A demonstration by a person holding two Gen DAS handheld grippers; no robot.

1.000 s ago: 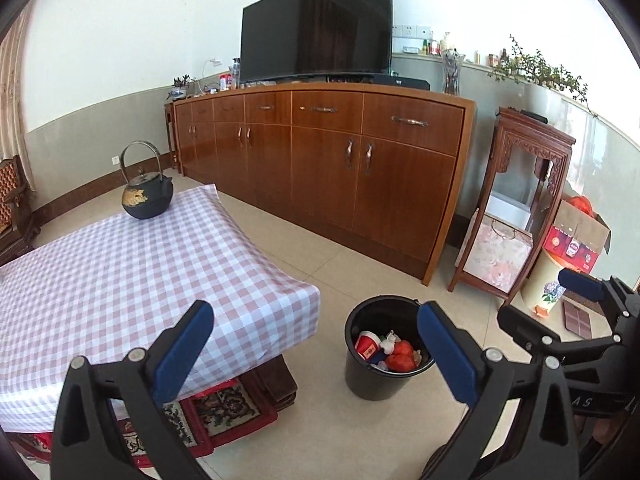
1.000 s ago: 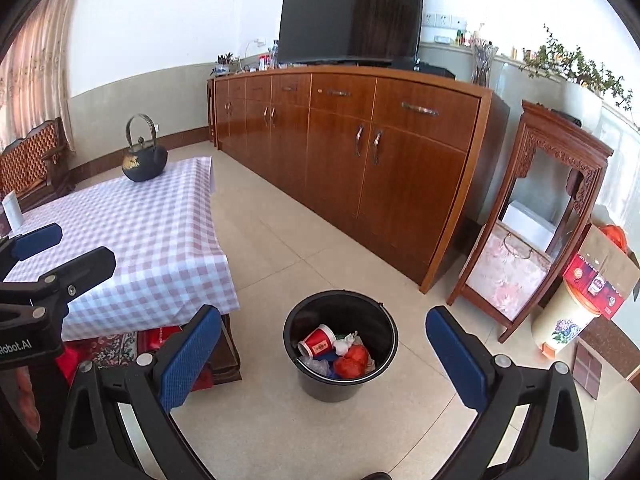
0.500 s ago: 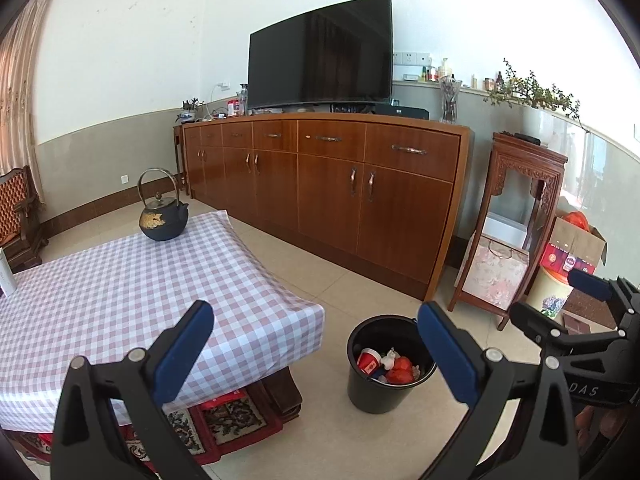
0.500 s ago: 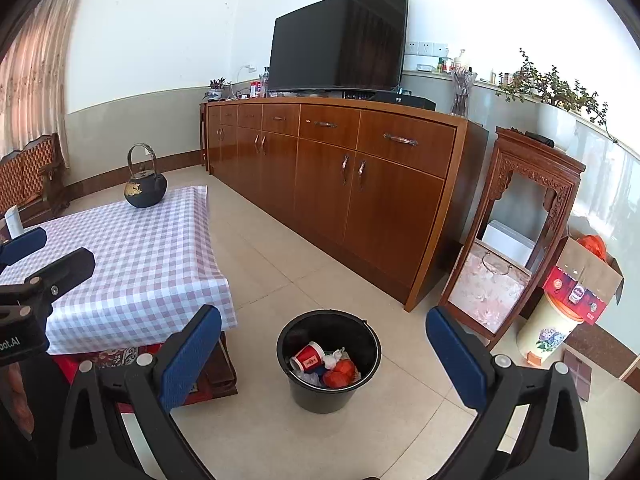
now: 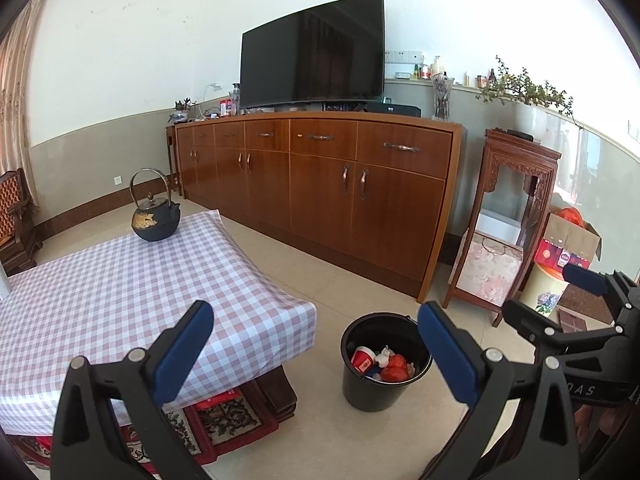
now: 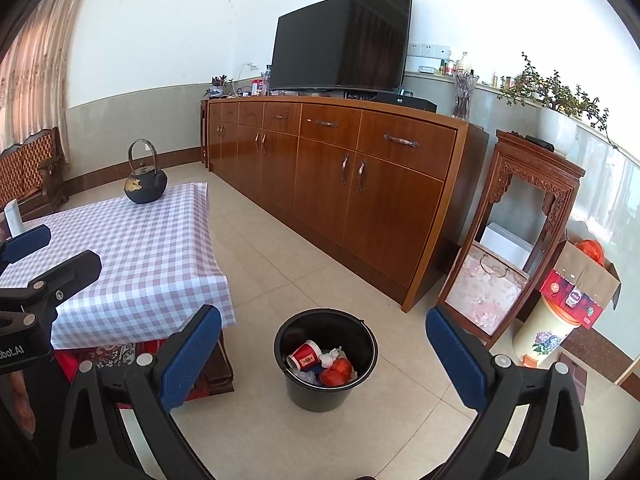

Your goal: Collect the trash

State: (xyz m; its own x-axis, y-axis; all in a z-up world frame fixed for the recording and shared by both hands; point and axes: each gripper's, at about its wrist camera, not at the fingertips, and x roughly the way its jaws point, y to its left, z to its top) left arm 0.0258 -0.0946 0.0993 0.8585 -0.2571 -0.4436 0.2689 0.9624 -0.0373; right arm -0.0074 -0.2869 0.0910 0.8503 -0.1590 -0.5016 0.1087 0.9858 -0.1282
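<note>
Both grippers gape wide and hold nothing. The bin, with a cup and scraps inside, sits low centre between the right gripper's fingers, right of centre for the left gripper; the right seems nearer.

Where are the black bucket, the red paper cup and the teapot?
black bucket (image 6: 320, 394): right wrist view, front outer wall.
red paper cup (image 6: 306, 359): right wrist view, its side, lying inside the bucket.
teapot (image 5: 155, 225): left wrist view, dark body, on the checked tablecloth.
</note>
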